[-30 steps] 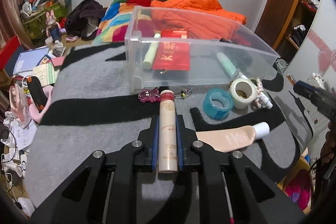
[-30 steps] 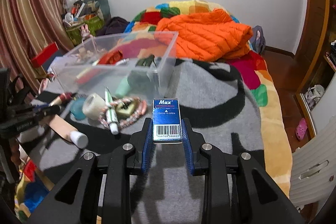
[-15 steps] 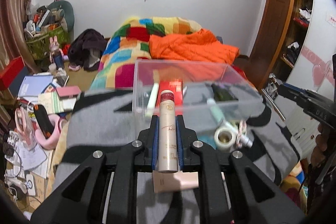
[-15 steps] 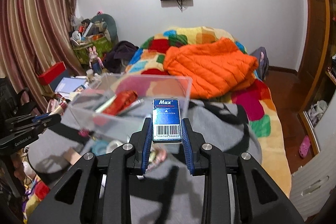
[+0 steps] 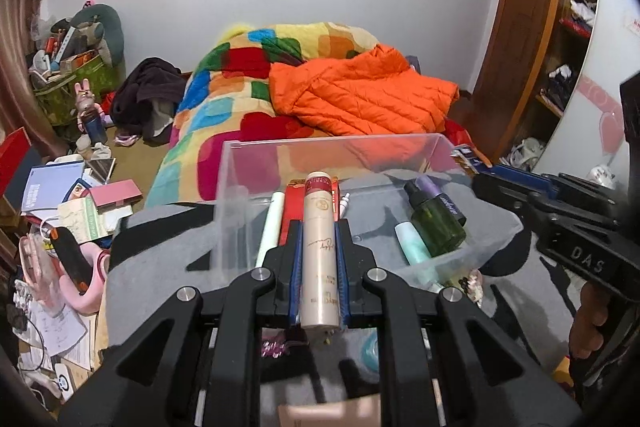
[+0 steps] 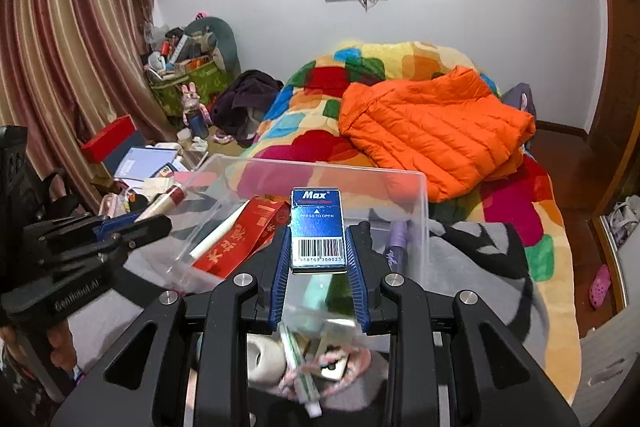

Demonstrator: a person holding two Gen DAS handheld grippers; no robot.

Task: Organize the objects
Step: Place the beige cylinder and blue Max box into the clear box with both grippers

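Between the left gripper (image 5: 319, 259) fingers, a cream tube (image 5: 319, 251), lengthwise.

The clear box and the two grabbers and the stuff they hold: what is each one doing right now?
Clear box: open on top, things lying inside.
Left gripper: shut on the cream bottle.
Cream bottle: gripped between the fingers, above the box.
Right gripper: shut on the blue Max box.
Blue Max box: gripped, lid closed.
Green bottle: lying in the box, capped.

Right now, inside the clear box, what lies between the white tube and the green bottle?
In the left wrist view, the red packet lies between the white tube and green bottle, partly hidden behind the held cream bottle.
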